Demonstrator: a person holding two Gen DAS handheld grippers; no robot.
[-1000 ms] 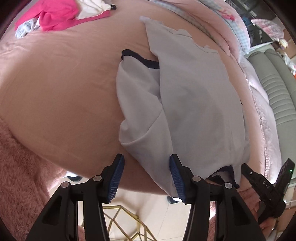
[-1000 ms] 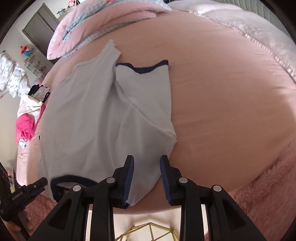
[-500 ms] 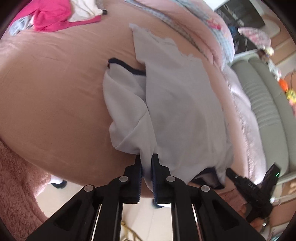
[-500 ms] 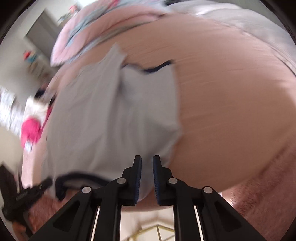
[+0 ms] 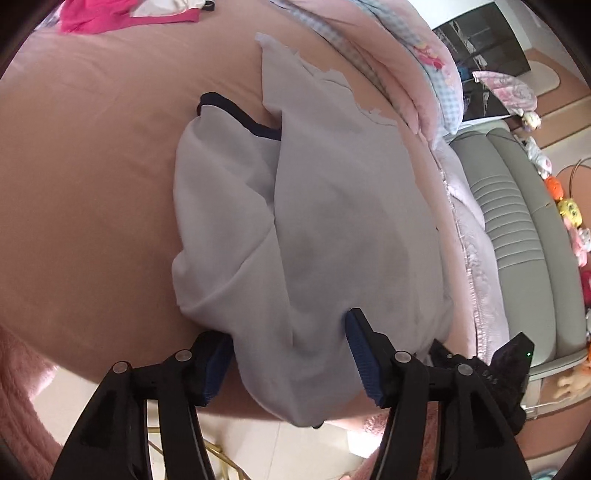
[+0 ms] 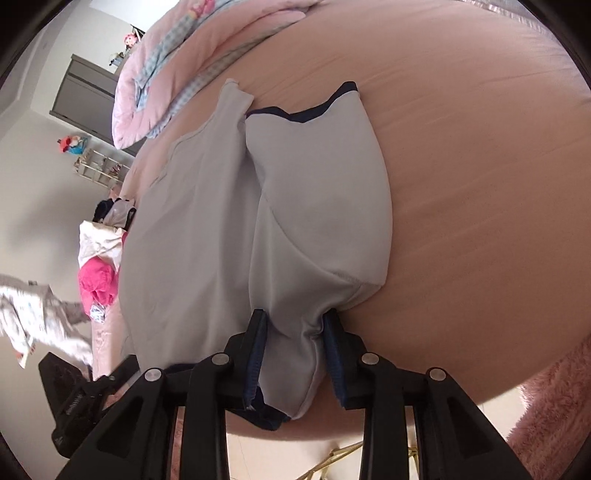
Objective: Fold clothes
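A pale grey shirt point(image 5: 332, 221) point(image 6: 207, 221) with navy trim lies on the pink bed point(image 5: 92, 184), one sleeve folded over its body. Its near edge hangs over the bed's side. My left gripper point(image 5: 288, 365) is at that edge, its jaws opening wide, with loose cloth draped between the blue pads point(image 5: 364, 365). My right gripper point(image 6: 295, 362) is at the other near corner. Its jaws are opening too, and a bunched fold of shirt fills the gap and touches both pads point(image 6: 334, 362). Each view shows the other gripper's black body low at one side.
A pile of pink and white clothes point(image 5: 122, 14) point(image 6: 96, 284) lies at the bed's far side. A rolled pink quilt point(image 5: 406, 55) point(image 6: 177, 55) sits beyond the shirt. A grey padded headboard point(image 5: 524, 240), a fuzzy pink blanket point(image 6: 554, 406) and a gold wire frame point(image 6: 343, 454) border the bed.
Both grippers closed half a second ago and stand apart again now. Both have sunk onto the shirt's near edge, so cloth now lies between their jaws. The shirt's edge has bunched slightly.
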